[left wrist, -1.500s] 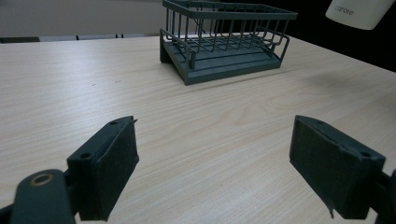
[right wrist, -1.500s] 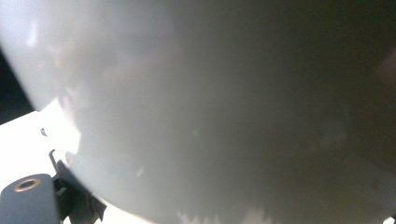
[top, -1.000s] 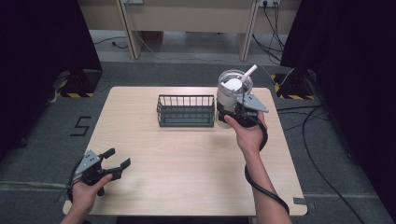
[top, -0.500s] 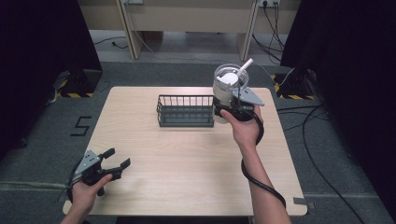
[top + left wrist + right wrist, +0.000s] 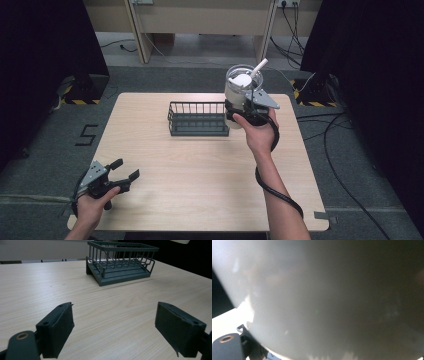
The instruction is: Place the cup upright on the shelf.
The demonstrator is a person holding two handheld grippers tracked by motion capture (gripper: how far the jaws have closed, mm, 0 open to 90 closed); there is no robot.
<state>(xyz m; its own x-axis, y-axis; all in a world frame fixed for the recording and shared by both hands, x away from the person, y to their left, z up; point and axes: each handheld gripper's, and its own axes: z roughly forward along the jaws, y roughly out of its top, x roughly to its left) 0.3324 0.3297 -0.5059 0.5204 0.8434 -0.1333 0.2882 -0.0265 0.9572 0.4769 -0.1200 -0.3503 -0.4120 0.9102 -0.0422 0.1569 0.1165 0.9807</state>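
Wire rack (image 5: 197, 119) mid-table at the far edge, bare tabletop (image 5: 200, 175) all around

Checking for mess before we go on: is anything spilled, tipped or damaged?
Nothing stands out. The right gripper holds the cup upright beside the rack; no spill shows on the table.

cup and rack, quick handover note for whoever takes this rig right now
Right gripper: shut on the clear cup, holding it in the air above the right end of the wire rack. A white piece and a straw sit in the cup.
Left gripper: open, holding nothing, low at the near left of the table.
Done: cup gripped and raised.
Left: probably setting the cup down, maybe in the rack, which holds nothing.
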